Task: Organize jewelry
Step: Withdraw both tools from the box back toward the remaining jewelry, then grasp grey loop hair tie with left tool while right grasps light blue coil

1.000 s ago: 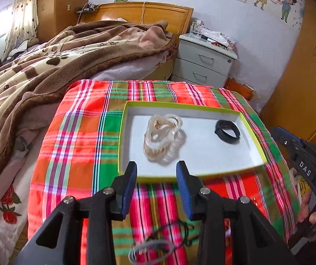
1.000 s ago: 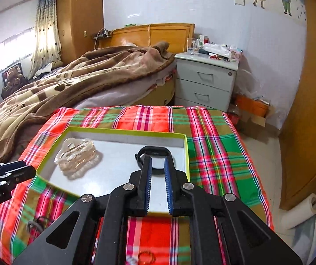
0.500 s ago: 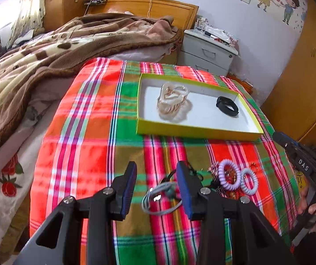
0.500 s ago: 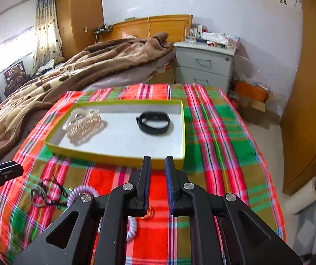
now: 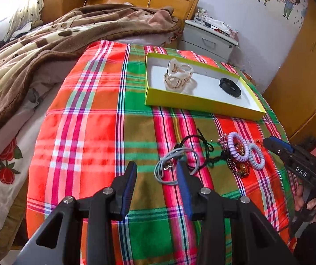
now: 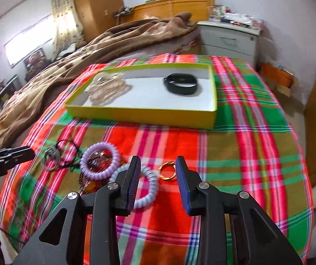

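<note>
The left hand-held gripper (image 5: 156,172) points forward and slightly down, its 2 blue-padded fingers (image 5: 128,182) spread wide with nothing between them. The right hand-held gripper (image 6: 158,169) is tilted the same way, its 2 fingers likewise parted and empty. In the left wrist view, the right hand (image 5: 312,203) wraps its fingers around that gripper's handle at the frame's edge. The left hand is probably the dark shape at the right view's left border, too cropped to confirm.
</note>
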Motion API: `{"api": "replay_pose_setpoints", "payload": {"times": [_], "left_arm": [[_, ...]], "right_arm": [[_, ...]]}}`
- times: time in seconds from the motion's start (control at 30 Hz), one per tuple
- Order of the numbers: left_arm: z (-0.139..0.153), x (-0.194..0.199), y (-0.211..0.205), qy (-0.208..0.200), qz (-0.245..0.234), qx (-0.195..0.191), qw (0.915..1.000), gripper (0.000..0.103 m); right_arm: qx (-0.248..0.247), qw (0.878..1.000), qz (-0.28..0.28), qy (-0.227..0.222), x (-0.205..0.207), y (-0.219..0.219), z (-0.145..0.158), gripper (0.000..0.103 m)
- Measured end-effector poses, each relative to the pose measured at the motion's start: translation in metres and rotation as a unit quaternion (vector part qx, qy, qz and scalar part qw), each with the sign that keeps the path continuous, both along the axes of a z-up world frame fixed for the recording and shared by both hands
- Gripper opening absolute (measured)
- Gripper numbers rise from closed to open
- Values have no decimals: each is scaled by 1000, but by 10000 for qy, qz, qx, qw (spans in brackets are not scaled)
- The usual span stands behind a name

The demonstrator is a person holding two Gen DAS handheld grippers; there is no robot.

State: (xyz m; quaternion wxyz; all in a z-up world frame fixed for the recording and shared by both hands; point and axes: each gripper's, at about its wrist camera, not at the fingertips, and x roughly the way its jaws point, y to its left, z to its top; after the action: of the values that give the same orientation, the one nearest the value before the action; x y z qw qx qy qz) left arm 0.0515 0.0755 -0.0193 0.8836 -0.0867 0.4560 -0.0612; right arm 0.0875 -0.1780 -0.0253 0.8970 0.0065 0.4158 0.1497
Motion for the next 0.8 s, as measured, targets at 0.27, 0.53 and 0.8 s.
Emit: {"api": "replay_pose_setpoints", "payload": {"times": [0.27, 0.53, 0.8], "left_arm": [[-7, -4, 3, 97, 67, -52, 9999, 39], [-7, -6, 3, 125, 88, 52, 9999, 39], [-8, -2, 1, 189, 38, 59, 9998, 39]], "right_arm": [[22, 9991, -75, 425, -10, -1, -17, 34], [-33, 9990, -9, 454, -7, 8, -20, 24], [-91, 9990, -48, 425, -9, 4, -19, 10]]}}
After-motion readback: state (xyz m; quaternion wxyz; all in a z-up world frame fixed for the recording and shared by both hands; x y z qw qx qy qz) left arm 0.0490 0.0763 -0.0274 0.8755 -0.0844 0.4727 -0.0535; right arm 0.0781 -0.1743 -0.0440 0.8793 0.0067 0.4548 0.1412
